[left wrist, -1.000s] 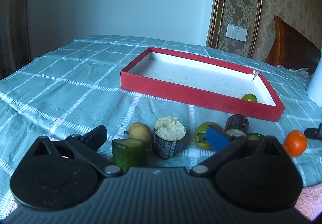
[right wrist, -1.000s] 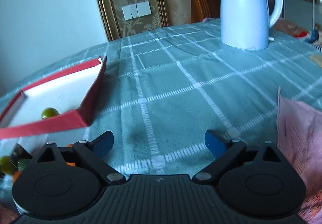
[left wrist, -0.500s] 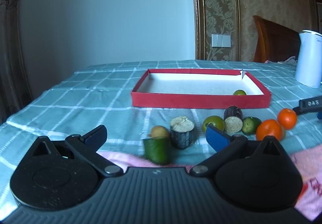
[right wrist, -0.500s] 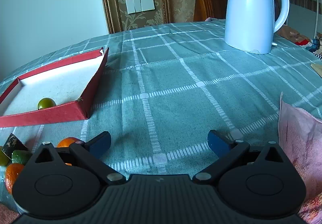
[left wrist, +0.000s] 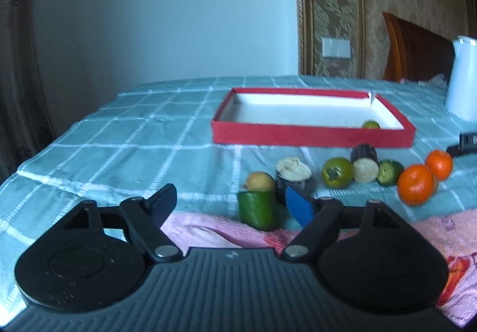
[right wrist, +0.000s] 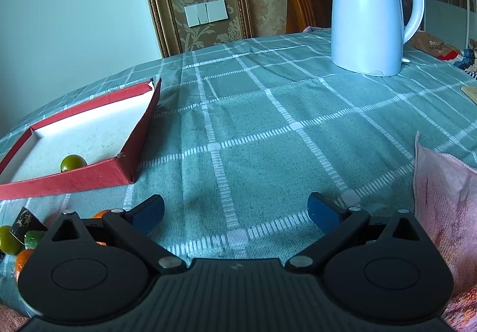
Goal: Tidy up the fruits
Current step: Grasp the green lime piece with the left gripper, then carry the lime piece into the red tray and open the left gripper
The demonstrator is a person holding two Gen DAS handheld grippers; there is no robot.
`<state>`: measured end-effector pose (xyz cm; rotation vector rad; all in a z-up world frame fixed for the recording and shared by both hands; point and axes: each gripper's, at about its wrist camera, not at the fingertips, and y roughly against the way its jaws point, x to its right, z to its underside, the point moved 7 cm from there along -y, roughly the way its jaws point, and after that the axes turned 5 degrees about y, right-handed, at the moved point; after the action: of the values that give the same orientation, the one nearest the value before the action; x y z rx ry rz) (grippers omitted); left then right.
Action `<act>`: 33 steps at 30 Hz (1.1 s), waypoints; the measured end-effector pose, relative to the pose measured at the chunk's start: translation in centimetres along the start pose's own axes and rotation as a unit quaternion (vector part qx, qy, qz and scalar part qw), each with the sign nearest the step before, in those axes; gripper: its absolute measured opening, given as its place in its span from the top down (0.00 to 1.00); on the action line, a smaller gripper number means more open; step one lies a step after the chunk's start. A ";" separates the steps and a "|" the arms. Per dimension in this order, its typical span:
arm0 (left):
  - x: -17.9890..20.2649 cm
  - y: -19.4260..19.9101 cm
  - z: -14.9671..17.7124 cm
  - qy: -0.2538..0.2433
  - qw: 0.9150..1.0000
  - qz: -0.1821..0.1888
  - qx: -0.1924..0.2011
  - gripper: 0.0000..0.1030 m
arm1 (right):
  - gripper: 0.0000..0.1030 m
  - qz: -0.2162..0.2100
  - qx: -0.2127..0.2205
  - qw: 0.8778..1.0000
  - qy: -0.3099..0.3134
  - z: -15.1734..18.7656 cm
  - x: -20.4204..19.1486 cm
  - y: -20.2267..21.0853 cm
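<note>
A red box [left wrist: 313, 138] with a white floor holds one small green fruit [left wrist: 371, 125]. In front of it lies a row on the checked cloth: a yellow fruit [left wrist: 261, 181], a pale-topped cane piece [left wrist: 293, 171], a green round fruit [left wrist: 337, 172], a dark cane piece [left wrist: 364, 165] and two oranges [left wrist: 416, 189]. A green chunk [left wrist: 258, 209] stands nearest, just ahead of my left gripper [left wrist: 231, 206]. Its jaws are closing, and the pads touch nothing. My right gripper [right wrist: 235, 212] hangs open over bare cloth, right of the box [right wrist: 59, 183].
A white kettle [right wrist: 369, 13] stands at the back right. A pink towel [right wrist: 444, 198] lies on the right and also under the left gripper [left wrist: 208, 224]. A wooden chair back [left wrist: 417, 49] stands behind the table. The table's left edge [left wrist: 18, 171] is close.
The left gripper has drawn back from the fruits and rolled level, so the pink towel now shows below it. Its jaws have narrowed. The right gripper has hardly moved.
</note>
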<state>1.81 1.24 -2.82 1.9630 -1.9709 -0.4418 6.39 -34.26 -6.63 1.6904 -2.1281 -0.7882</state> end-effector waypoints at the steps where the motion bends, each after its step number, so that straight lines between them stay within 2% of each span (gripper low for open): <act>1: 0.3 -0.2 0.2 -0.004 1.000 0.000 -0.004 0.25 | 0.00 -0.001 0.001 1.000 -0.002 0.0 0.1 0.0; 3: 0.9 -0.6 0.4 -0.010 1.000 0.005 -0.010 0.27 | 0.00 -0.004 0.003 1.000 -0.006 0.0 0.2 0.1; 6: 1.6 -1.3 0.6 -0.016 1.000 0.010 -0.023 0.39 | 0.00 -0.006 0.004 1.000 -0.008 0.0 0.2 0.1; 8: 1.9 -1.9 0.8 -0.016 0.999 0.014 -0.038 0.60 | 0.00 -0.006 0.004 1.000 -0.008 0.0 0.2 0.1; 10: 2.0 -2.3 1.0 -0.015 0.998 0.017 -0.051 0.69 | 0.00 -0.007 0.005 1.000 -0.009 0.0 0.2 0.2; 23: 1.6 -1.7 -0.1 0.002 0.999 0.027 -0.043 0.71 | 0.00 -0.010 0.008 1.000 -0.016 0.0 0.2 0.3; 29: 2.9 -2.5 -4.5 -0.016 0.999 0.027 -0.007 0.71 | 0.00 -0.019 0.016 0.999 -0.030 0.0 0.5 0.5; 33: 4.3 -5.2 -8.0 -0.031 0.999 0.023 0.004 0.71 | 0.00 -0.027 0.021 0.999 -0.042 -0.1 0.8 0.6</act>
<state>9.95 -3.00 2.15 1.9265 -2.0528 -0.4897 5.76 -34.94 -6.30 1.7728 -2.1770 -0.8499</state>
